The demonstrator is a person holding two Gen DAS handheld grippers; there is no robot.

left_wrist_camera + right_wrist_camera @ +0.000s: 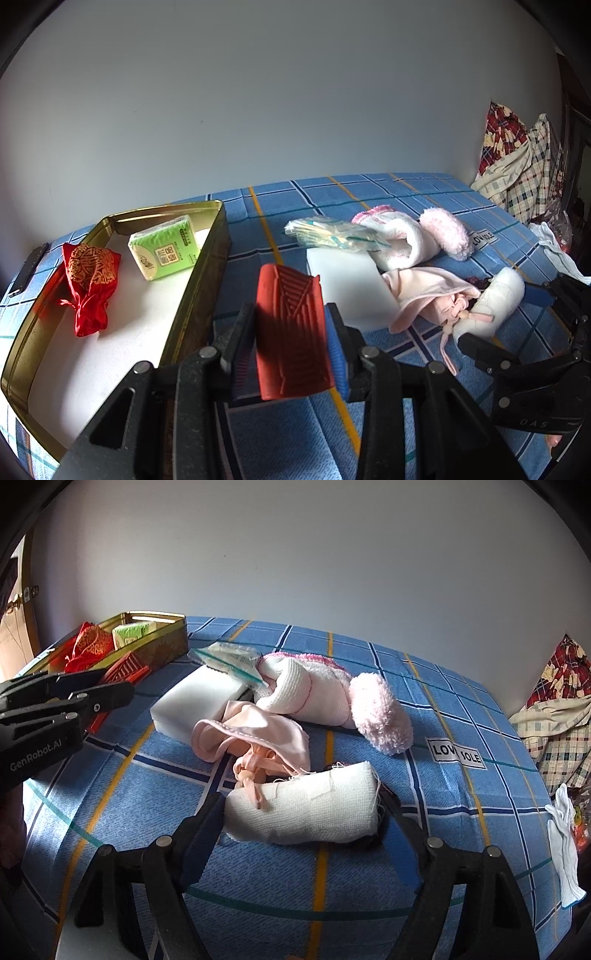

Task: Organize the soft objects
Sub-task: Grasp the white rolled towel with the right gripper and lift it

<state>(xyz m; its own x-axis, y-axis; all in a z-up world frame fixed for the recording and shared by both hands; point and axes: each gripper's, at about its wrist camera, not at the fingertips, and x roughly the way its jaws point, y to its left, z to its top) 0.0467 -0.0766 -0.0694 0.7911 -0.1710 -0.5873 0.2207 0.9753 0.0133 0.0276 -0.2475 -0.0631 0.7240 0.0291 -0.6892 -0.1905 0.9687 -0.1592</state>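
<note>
My left fingers (332, 354) pinch one red block (290, 332), pointing away from me. My right fingers (212, 812) sit wide around one white roll (306, 808), lying crosswise on the bed (461, 812).

My left fingers (240, 354) are matt black plastic, pinching a ridged red rubbery block (290, 332). The tin (199, 295) is shiny gold metal. The white roll (303, 808) is rough gauze cloth. The pom-pom (380, 712) looks fluffy.
</note>
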